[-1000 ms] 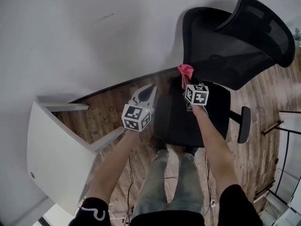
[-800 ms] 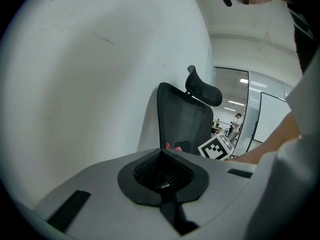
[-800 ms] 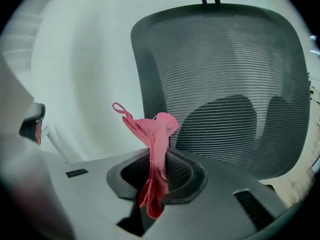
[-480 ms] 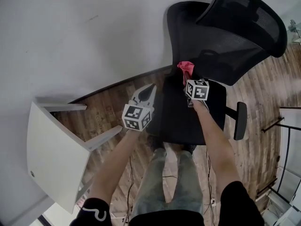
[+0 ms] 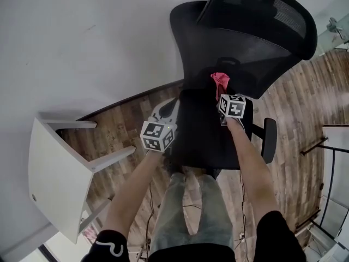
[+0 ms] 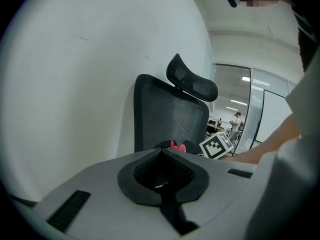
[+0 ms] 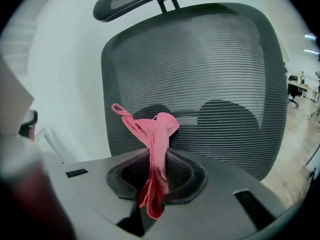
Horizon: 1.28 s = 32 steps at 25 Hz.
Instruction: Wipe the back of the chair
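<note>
standing on a wood-plank floor (image 5: 122, 127), the person's jeans-clad legs (image 5: 191, 212) show at the foot of the head view, close to the front edge of the black seat (image 5: 204, 138) of an office chair. a white table (image 5: 52, 168) stands to the left, well apart. the left gripper (image 5: 169, 108) hovers beside the seat's left edge, its jaws pressed together on nothing. the right gripper (image 7: 156, 156) has its jaws clamped on a pink cloth (image 7: 157, 134), whose bunched top stands up just in front of the lower part of the chair's mesh back (image 7: 200, 69); whether it touches the mesh i cannot tell. the headrest (image 5: 262, 10) arches above, and a white wall (image 5: 82, 37) rises behind. only the left gripper view shows glass partitions (image 6: 260, 114) and an office beyond the chair.
</note>
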{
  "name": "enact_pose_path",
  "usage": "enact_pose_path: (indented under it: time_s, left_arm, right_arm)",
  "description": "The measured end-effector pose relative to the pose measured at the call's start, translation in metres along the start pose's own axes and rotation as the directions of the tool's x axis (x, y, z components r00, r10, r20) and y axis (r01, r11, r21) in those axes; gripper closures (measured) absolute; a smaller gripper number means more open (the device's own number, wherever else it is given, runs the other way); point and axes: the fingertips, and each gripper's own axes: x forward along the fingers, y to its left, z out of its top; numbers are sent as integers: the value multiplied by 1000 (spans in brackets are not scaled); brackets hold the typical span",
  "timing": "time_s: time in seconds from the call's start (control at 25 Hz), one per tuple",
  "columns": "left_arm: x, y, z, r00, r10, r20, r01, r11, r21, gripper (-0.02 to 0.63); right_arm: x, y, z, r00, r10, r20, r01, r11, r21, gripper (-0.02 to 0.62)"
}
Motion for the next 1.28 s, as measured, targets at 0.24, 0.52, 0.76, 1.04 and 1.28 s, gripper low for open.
enact_pose_path:
  time_s: [0.24, 0.52, 0.76, 1.04, 1.28]
  left_arm:
    - [20, -43, -9, 1000, -7, -10, 7, 1000, -8, 584]
    - [44, -86, -15, 1000, -23, -18, 23, 1000, -2, 584]
    - [60, -120, -19, 999, -37, -20, 37, 999, 4, 584]
    - [64, -144, -22, 999, -42, -21, 42, 999, 17, 584]
    - [59, -154, -21, 999, -40, -17, 40, 999, 17, 584]
  right_arm:
    - [-23, -57, -5, 1000, -26, 0, 26, 1000, 12, 522]
    - [-49, -126, -12, 997, -81, 1, 81, 996, 44, 522]
    - [-68, -173, -17, 991, -132, 2, 131, 988, 86, 522]
    - [-93, -211, -20, 979, -204, 2, 201, 968, 150, 520]
    - [-109, -219, -24, 978, -210, 4, 206, 965, 160, 520]
